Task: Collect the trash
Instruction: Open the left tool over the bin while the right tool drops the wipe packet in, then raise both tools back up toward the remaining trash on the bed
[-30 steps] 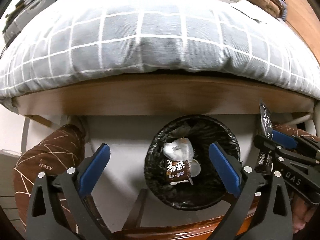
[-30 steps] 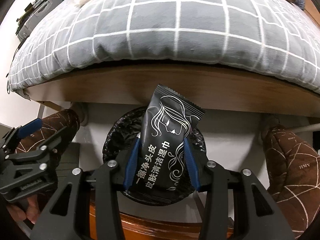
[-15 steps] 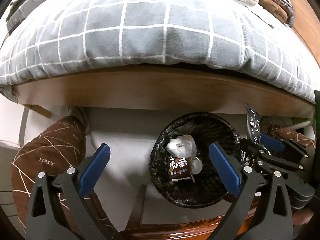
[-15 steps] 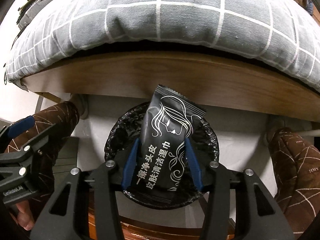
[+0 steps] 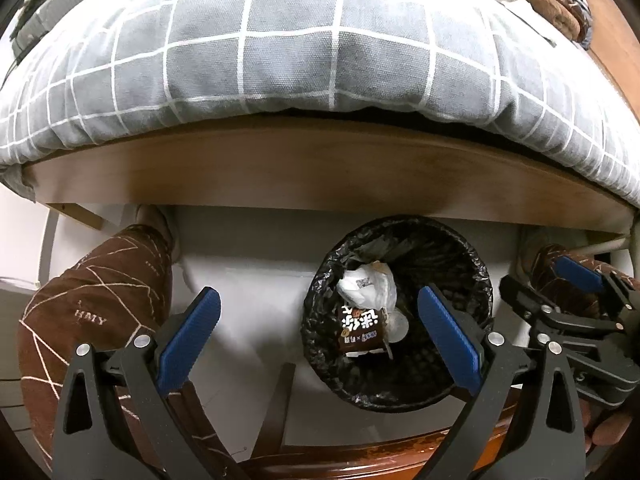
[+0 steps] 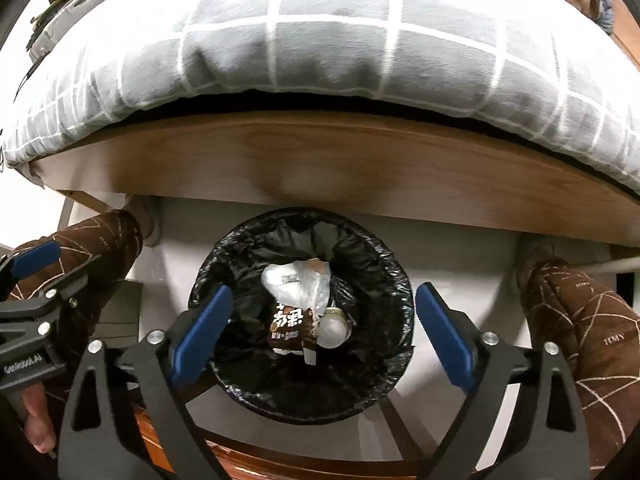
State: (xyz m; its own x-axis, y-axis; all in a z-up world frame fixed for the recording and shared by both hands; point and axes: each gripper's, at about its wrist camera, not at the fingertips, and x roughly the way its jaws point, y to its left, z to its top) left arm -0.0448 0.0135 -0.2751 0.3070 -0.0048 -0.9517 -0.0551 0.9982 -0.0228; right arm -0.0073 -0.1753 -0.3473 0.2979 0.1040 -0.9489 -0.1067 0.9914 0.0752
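We see a bed (image 6: 320,60) with a grey checked quilt on a wooden frame, above a pale floor (image 5: 248,300). Below us stands a round trash bin (image 6: 304,384) lined in black, mouth upward. Inside lie a crumpled white wrapper (image 6: 298,286) and a brown snack packet (image 6: 290,330), its long axis pointing toward the bed. Our right claw (image 6: 322,330) is opening over the bin, nothing between its pads. Our left claw (image 5: 320,336) stands spread, empty.

The trash bin (image 6: 304,320) stood on the floor (image 5: 248,320) just before the bed frame (image 6: 320,164), whose quilt (image 6: 320,52) lay at twelve o'clock. In the bin a crumpled wrapper (image 6: 298,284) lay above a snack packet (image 6: 288,328). Legs flanked it at nine and three o'clock.
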